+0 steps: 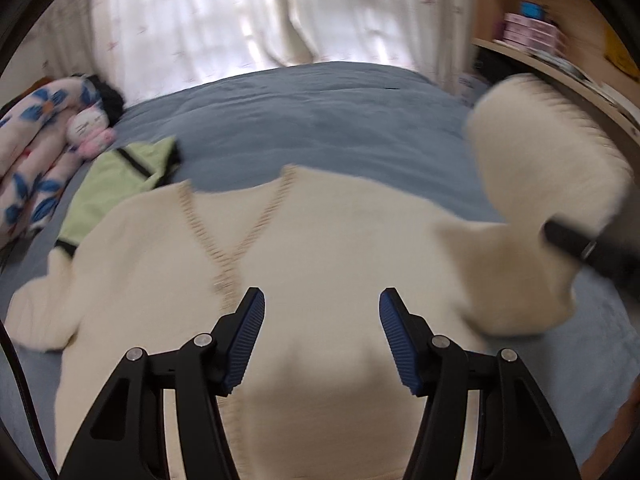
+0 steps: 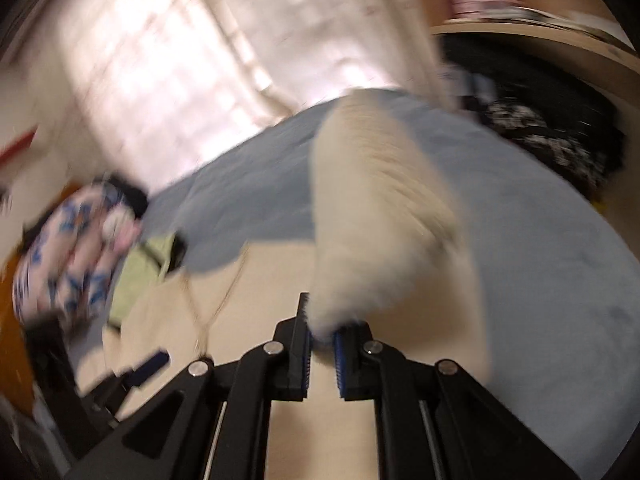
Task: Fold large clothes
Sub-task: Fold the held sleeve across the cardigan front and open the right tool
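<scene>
A cream V-neck sweater [image 1: 340, 240] lies flat on the blue bed sheet [image 1: 320, 120], collar towards the window. My left gripper [image 1: 322, 296] hovers over its chest, open, with nothing between the blue pads. The sweater's right sleeve [image 1: 548, 152] is lifted off the bed and curls up in the air. My right gripper [image 2: 324, 328] is shut on that sleeve [image 2: 380, 208] near its lower part, and the cuff end hangs blurred ahead of the fingers. In the left wrist view the right gripper [image 1: 580, 248] shows as a dark bar under the raised sleeve. The left gripper [image 2: 148, 364] appears at the lower left of the right wrist view.
A light green garment [image 1: 120, 184] lies partly under the sweater's left shoulder. A floral blanket [image 1: 36, 160] and a plush toy [image 1: 90, 128] sit at the bed's left edge. A wooden shelf [image 1: 560, 60] with boxes stands at the right, white curtains [image 1: 240, 20] behind.
</scene>
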A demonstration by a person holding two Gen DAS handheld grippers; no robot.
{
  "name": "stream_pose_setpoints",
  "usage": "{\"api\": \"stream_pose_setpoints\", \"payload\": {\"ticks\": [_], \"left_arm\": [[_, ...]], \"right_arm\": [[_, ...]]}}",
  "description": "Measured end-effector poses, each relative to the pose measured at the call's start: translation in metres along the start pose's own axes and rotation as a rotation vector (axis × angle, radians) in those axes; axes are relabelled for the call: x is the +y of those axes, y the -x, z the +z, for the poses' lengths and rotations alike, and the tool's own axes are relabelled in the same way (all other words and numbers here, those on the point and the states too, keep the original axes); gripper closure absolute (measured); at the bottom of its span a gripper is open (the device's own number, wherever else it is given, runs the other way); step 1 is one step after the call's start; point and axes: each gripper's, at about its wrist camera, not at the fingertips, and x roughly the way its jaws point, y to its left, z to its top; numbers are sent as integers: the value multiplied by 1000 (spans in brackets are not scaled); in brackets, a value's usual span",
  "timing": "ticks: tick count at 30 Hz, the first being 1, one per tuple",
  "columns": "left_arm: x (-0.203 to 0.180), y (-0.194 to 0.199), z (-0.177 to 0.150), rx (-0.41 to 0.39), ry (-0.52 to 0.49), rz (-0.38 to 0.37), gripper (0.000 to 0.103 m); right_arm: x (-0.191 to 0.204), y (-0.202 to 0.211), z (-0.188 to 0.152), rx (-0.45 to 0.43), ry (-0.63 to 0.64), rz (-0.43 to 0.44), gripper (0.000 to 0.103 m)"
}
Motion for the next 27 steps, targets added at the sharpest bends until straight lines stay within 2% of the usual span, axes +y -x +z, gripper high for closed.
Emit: {"api": "stream_pose_setpoints", "payload": {"ticks": [4,7,8,11,14,19,24,27], "left_arm": [[44,-17,-18,73,19,52,45],[67,-36,-35,147,54,48,45],[75,-44,-40,179,77,35,45],[87,-59,-55,248,131,-16,45],[88,-64,-61,279,169,-91,45],[77,-59,-59,275,174,-192,45],[61,-50,-59,263,131,-217,45],[56,-53,-58,280,130,-246,45]], "right_arm": [[33,-61,-44,161,93,-34,85],[46,-81,-80,251,158,-95,78],[47,-84,-88,259,180,-116,73],[48,-76,-103,265,181,-107,63],[47,-56,-108,244,183,-88,54],[54,-37,-120,209,159,-89,53],[41,-28,-137,231,122,-86,53],[34,-29,-144,259,115,-120,53]]}}
